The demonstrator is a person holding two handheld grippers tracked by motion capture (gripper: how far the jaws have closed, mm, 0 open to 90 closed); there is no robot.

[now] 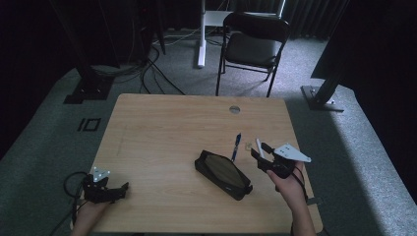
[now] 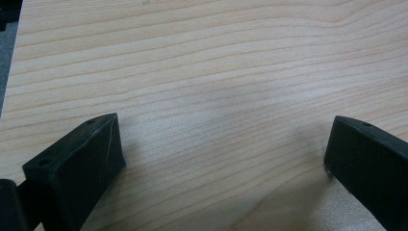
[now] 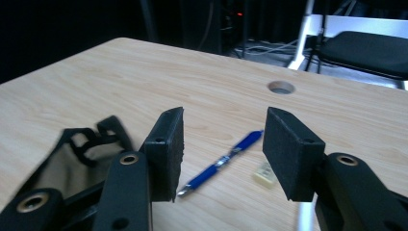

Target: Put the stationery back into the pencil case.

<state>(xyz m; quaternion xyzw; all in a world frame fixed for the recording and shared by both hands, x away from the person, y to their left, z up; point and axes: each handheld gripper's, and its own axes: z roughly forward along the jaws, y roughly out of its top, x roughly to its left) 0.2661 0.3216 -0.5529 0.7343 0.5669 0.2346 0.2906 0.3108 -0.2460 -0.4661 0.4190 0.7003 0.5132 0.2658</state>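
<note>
A black zip pouch [image 1: 223,174] lies open-topped on the wooden table [image 1: 167,128], right of centre. A blue pen [image 1: 236,146] and a small pale eraser [image 1: 248,145] lie just beyond it. My right gripper [image 1: 259,150] hovers beside them, open, with nothing between its jaws. In the right gripper view [image 3: 223,122] the pen [image 3: 221,161] and eraser [image 3: 265,174] sit on the table past the jaws, the pouch [image 3: 72,159] to the left. A thin white stick [image 1: 258,146] shows by the right jaw. My left gripper [image 1: 123,188] rests open at the table's near left corner, over bare wood [image 2: 223,139].
A round cable hole [image 1: 234,109] is set in the table's far side. A black folding chair [image 1: 253,44] stands behind the table, with cables and stand bases on the carpet around it.
</note>
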